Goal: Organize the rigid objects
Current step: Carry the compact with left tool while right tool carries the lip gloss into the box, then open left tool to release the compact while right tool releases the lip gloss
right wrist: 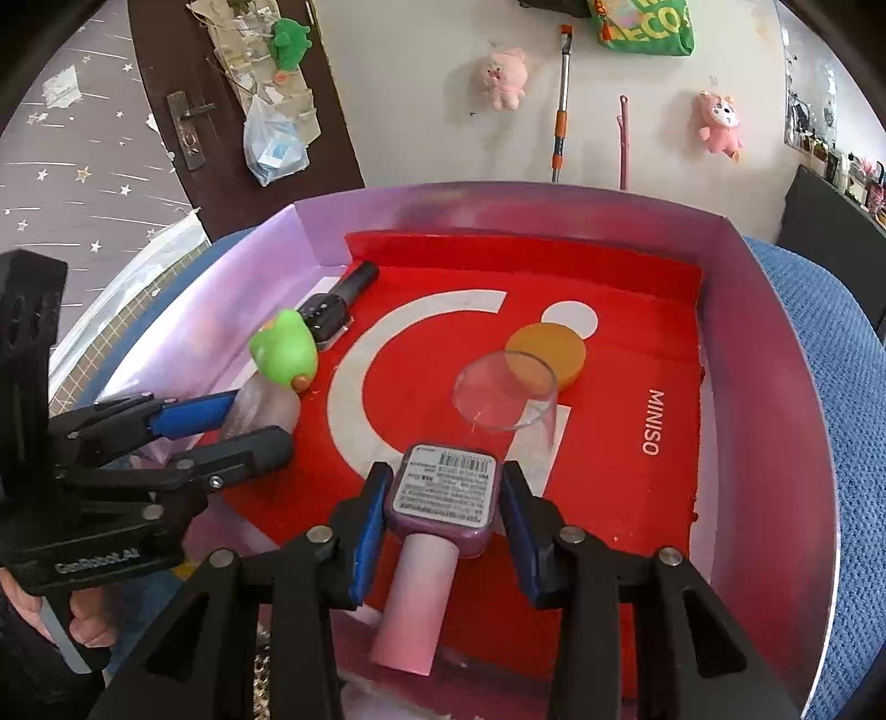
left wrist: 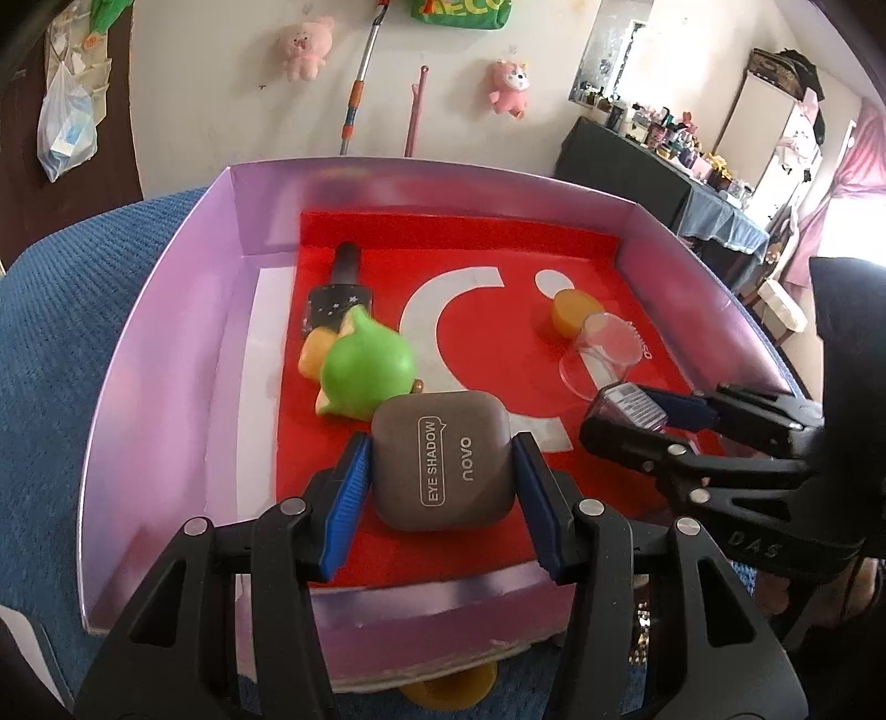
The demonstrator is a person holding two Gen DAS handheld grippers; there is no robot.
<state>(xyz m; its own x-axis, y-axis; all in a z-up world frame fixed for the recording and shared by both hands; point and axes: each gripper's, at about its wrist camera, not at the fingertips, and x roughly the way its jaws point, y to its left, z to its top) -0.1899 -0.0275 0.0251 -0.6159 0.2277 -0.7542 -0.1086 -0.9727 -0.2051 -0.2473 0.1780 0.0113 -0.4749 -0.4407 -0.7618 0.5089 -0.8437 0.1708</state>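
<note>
Pink plush toys (left wrist: 302, 47) and a mop handle (left wrist: 360, 83) hang on the pale wall at the top of both views, above a shallow purple tray (left wrist: 166, 343) that rests on a blue knitted cloth (left wrist: 55, 332). A red sheet with a white logo (right wrist: 609, 471) lines the tray floor.

At the lower middle of the left wrist view, the left tool (left wrist: 440, 471) has its blue pads on either side of a brown eye shadow case (left wrist: 440, 459), pinching it just above the red sheet. Touching the case's upper left corner lies a green toy (left wrist: 368, 365), and behind that, toward the upper left of the tray, a dark bottle with stars (left wrist: 338, 293) lies on its side.

At the lower middle of the right wrist view, the right tool (right wrist: 443, 498) pinches a purple-based bottle (right wrist: 443, 493) whose barcode label faces the camera and whose pink cap points down toward the lower edge. Just above it in the frame, a clear plastic cup (right wrist: 504, 393) lies on the red sheet, with an orange round lid (right wrist: 548, 349) touching its far rim.

Both tools sit over the near edge of the tray, well apart from each other.
</note>
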